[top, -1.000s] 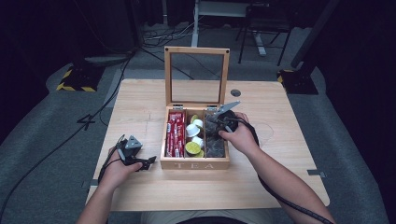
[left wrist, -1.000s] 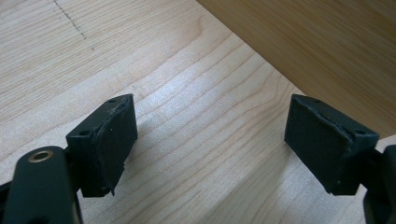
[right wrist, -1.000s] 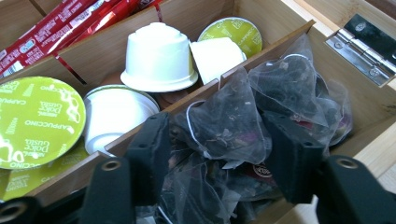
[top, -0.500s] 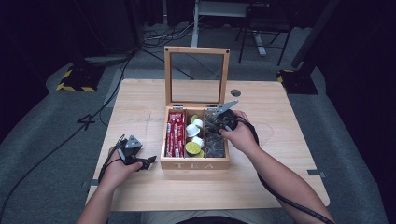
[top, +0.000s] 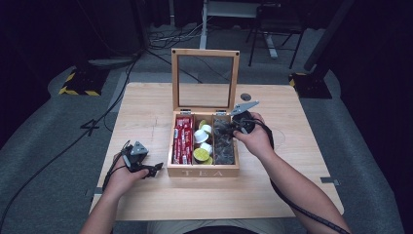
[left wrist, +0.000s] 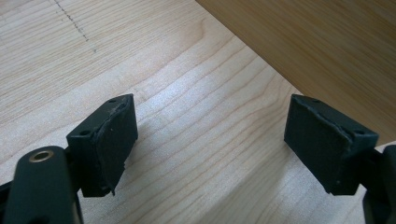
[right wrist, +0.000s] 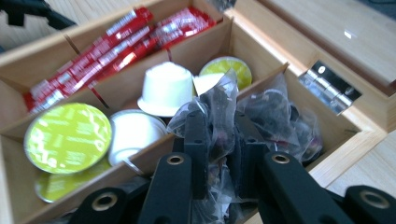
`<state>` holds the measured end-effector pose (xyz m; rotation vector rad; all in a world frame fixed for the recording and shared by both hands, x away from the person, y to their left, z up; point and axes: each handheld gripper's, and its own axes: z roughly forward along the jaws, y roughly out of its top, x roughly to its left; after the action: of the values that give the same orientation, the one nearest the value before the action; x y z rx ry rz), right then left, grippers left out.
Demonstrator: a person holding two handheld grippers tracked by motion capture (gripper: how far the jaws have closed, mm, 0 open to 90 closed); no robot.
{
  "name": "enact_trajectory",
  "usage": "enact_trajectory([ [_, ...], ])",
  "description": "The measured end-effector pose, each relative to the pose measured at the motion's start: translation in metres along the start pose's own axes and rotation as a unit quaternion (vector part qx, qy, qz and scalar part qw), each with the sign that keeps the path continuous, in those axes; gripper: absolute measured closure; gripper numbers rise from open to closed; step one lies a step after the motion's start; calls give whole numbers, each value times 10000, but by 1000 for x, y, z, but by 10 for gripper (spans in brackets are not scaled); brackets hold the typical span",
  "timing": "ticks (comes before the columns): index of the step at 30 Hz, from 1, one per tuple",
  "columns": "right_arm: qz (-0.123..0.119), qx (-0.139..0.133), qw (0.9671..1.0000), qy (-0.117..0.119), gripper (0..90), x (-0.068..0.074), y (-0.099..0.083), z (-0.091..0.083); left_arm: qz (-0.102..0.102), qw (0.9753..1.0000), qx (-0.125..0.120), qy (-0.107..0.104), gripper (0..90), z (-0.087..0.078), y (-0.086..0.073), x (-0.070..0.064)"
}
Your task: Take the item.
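Crinkly clear tea sachet [right wrist: 219, 116], dark contents, pinched by right gripper [right wrist: 219, 154] above wooden tea box's [top: 203, 171] right compartment w/ similar sachets. Left gripper [left wrist: 210, 140] wide apart, empty, over pale wood-grain table [top: 146, 112].

In the right gripper view, the lower part of the clear, dark-filled tea sachet [right wrist: 219, 121] is hidden behind the two black jaws closed on it, and the print on the red foil stick packets [right wrist: 116, 44] is too blurred to be read. The round lime-green capsule lid [right wrist: 67, 137] partly covers a second capsule beneath it, of which only a rim is seen. In the left gripper view, the light wooden box wall [left wrist: 317, 42] is cut off by the top and right edges.
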<state>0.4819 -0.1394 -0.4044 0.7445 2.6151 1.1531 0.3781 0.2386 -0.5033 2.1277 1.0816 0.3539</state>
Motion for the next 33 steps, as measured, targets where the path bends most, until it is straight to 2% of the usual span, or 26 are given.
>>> enact_trajectory([
  [3,55,-180,9998,53,790,1,2,-8,28,10000,12,2,178,0,0,0],
  [6,79,-324,9994,88,790,2,4,-16,230,9996,62,125,178,1,0,1],
  [15,144,-642,9977,130,790,3,7,-38,243,9996,78,107,174,1,0,1],
  [23,174,-783,9968,-45,789,0,3,-64,232,9997,88,71,160,2,1,2],
  [33,321,-892,9947,-386,789,-14,-15,-104,259,9996,117,77,150,3,3,4],
])
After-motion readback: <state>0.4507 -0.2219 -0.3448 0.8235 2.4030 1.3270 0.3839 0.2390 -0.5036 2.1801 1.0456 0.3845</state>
